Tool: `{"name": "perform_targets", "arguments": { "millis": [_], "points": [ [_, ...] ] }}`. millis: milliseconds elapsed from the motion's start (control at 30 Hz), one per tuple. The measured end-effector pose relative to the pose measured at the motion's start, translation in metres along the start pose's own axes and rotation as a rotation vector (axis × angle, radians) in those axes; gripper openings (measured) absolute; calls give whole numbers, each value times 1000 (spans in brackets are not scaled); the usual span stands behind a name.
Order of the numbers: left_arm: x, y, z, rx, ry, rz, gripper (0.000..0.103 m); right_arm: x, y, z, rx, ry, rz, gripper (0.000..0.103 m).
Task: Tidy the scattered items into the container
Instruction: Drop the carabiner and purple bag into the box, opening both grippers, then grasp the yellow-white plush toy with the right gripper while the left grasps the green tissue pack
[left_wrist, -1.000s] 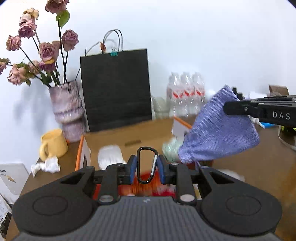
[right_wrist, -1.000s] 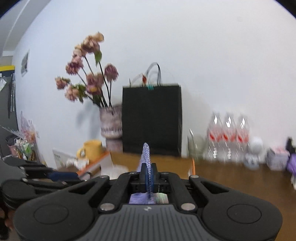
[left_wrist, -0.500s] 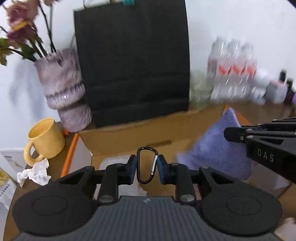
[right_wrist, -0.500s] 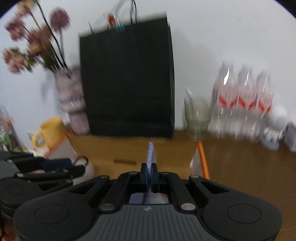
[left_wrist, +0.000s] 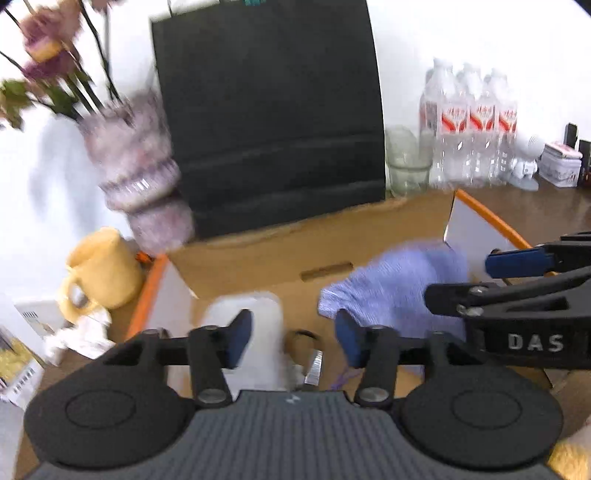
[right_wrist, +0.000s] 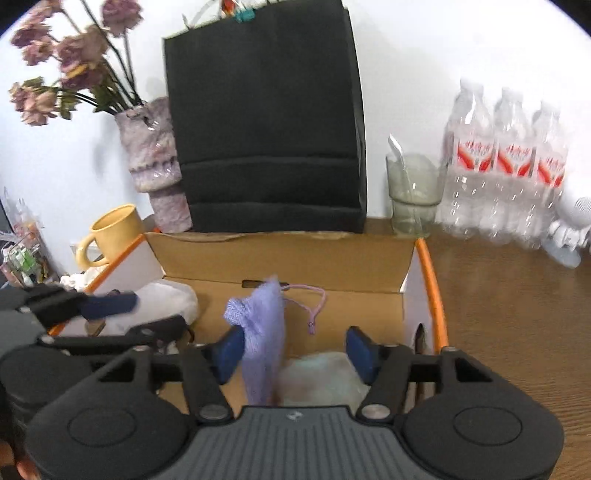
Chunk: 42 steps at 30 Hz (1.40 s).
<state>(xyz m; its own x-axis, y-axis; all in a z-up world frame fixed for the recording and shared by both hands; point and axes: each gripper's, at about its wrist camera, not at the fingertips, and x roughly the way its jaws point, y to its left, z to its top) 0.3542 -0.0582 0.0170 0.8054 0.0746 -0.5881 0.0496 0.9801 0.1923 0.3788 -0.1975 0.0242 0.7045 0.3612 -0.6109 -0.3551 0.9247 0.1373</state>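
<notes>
Wooden table (right_wrist: 517, 332), brown, under everything. Black paper bag (right_wrist: 266, 122) upright against the white wall, directly behind the box. Open cardboard box (right_wrist: 280, 254) with orange-edged white flaps in the middle of the table, both grippers over its opening. Pack of clear water bottles (right_wrist: 506, 166) with red labels at the right, near the wall. Mottled pinkish vase (right_wrist: 155, 158) with dried flowers left of the bag. Glass jar (right_wrist: 413, 192) between bag and bottles. Yellow mug (right_wrist: 114, 232) left of the box, just beside its flap, with crumpled white paper (left_wrist: 77, 332) near it.

Inside the box: a white plastic-wrapped bundle (left_wrist: 255, 317) at the left, a pale greenish bag (right_wrist: 325, 373) at the near right — both lying on the bottom.

Right gripper (right_wrist: 295, 347) — jaws just opened, released, pads wide apart. Purple drawstring pouch (right_wrist: 262, 332) between them, hanging against the left pad, clear of the right one, its cord (right_wrist: 314, 299) looping out toward the back wall of the box; blurred, resting or in mid-air cannot be told.

Left gripper (left_wrist: 291, 338) — jaws likewise just opened, gripping nothing. Carabiner (left_wrist: 308, 354) below the gap, inside the box, blurred, touching neither pad.
</notes>
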Motion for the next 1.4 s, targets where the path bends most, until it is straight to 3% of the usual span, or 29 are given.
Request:
{"name": "perform_targets", "arguments": {
  "millis": [67,167,267,433,700,1000,1400],
  "points": [
    [-20,6,-3,0,-40,31,84,-15,4,0,-7,-16,13,79],
    [-54,22,-13,-37,-108,32,103,-47,14,-4,-46,-71,24,92],
    [-91,37,-27,-92,-177,8,103,-84,27,-14,-98,-121,31,103],
    [-135,49,-62,-184,-202,-78,103,-141,51,-50,-168,-182,24,103],
    [-182,46,-123,-300,-195,-147,103,-191,61,-113,-116,-123,52,103],
    [-212,40,-161,-346,-172,-156,103,-219,61,-171,-82,-96,-26,103],
    [-206,37,-172,-339,-121,-160,103,-205,60,-183,-65,-45,-19,103]
  ]
}}
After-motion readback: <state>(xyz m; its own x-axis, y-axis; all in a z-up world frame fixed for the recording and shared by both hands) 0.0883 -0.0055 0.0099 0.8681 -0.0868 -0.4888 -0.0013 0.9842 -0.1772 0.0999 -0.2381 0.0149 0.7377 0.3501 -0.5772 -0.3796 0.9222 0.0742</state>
